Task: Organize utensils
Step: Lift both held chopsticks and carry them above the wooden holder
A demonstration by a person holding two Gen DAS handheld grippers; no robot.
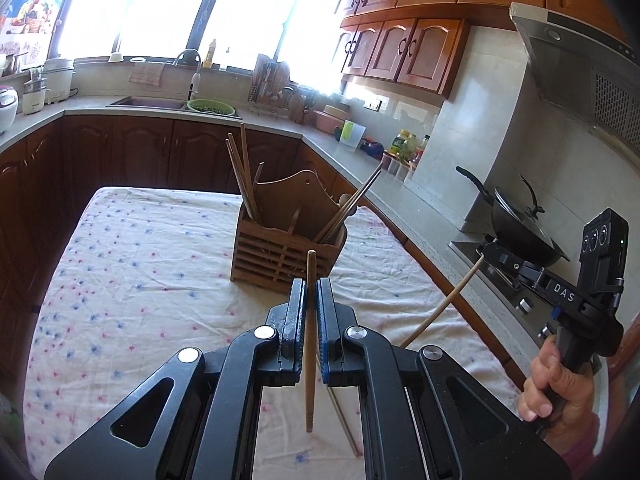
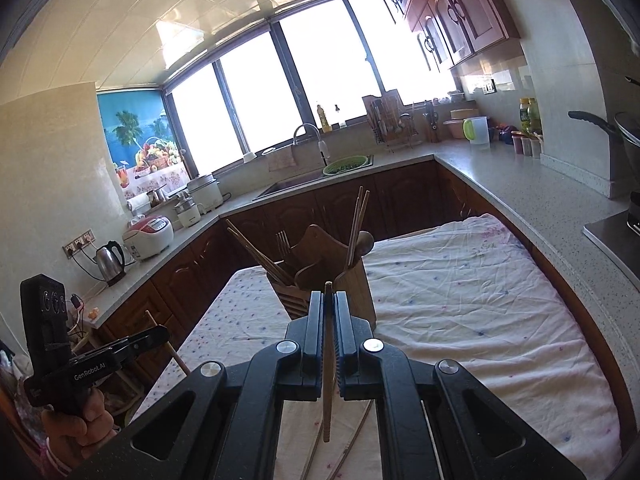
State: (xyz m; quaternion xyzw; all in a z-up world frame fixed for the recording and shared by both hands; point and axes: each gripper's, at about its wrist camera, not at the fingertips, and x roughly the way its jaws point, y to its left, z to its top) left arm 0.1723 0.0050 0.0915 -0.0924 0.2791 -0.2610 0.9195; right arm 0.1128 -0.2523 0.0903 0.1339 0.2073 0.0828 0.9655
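A wooden utensil holder stands on the floral tablecloth with several chopsticks and a wooden spoon in it. It also shows in the right wrist view. My left gripper is shut on a brown chopstick, held upright in front of the holder. My right gripper is shut on a chopstick, also upright, just short of the holder. The right gripper shows in the left wrist view holding a pale chopstick. Loose chopsticks lie on the cloth below.
A countertop runs around the table with a sink, a green colander, a dish rack and bottles. A black wok sits on the stove at right. A kettle and rice cookers stand at left.
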